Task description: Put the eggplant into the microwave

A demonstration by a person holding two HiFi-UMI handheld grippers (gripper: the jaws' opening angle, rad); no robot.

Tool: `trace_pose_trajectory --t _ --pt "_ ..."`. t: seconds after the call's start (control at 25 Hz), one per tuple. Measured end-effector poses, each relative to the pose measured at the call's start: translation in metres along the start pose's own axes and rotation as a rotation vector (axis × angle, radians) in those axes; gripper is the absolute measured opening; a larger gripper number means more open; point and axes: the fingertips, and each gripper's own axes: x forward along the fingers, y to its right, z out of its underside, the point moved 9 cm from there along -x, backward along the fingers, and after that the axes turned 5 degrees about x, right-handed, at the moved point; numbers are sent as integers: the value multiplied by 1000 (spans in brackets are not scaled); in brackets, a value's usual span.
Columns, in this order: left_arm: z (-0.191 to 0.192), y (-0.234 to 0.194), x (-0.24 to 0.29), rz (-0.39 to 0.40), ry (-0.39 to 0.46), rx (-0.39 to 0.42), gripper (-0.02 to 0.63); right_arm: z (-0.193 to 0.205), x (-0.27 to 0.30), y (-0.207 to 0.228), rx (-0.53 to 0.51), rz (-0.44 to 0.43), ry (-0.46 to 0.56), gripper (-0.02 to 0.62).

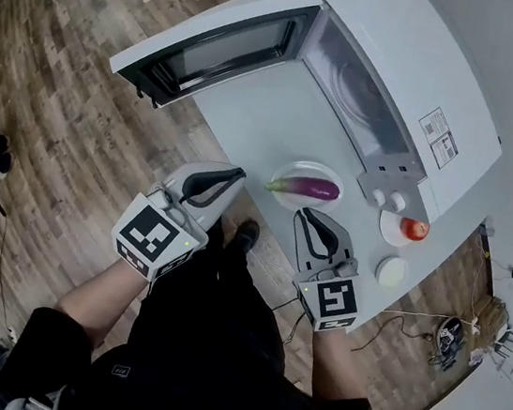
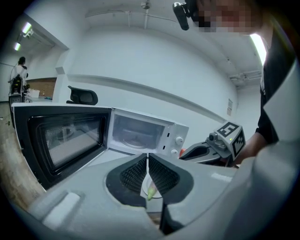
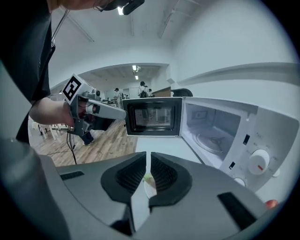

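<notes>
Wooden flooring (image 1: 51, 114) surrounded the grey table (image 1: 250, 113), where the microwave (image 1: 428, 62) stood with its door (image 1: 222, 48) swung wide and bare tabletop in front of it; the sticker (image 1: 439, 137) on its top was too small to read. You held the left gripper (image 1: 238, 176) and right gripper (image 1: 303, 214) at the table's near edge, either side of the eggplant (image 1: 308, 189) on its white plate (image 1: 285, 170); each pair of jaws was closed to a slit, gripping nothing.
</notes>
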Motion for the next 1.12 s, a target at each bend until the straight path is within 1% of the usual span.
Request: trace_pose_trajectory --t 0.16,0.36,0.52,0.68,0.84,1.04,1.12 --pt "20 2 20 36 -18 -6 21 23 11 7 -4 1 -42 29" --pt "38 6 38 61 -29 2 21 49 21 12 -35 1 -101 47" --pt "53 6 46 66 -42 -6 21 67 28 19 -79 29 -139 83" --pt "64 6 51 68 -62 0 21 85 34 24 -144 38 -189 114" --pt "74 3 58 74 -83 16 21 97 39 26 -219 46 -226 127" --pt "75 4 62 47 -76 21 21 108 45 26 -355 60 -250 141" --pt "75 9 60 33 -77 25 21 112 46 25 -395 62 -256 143"
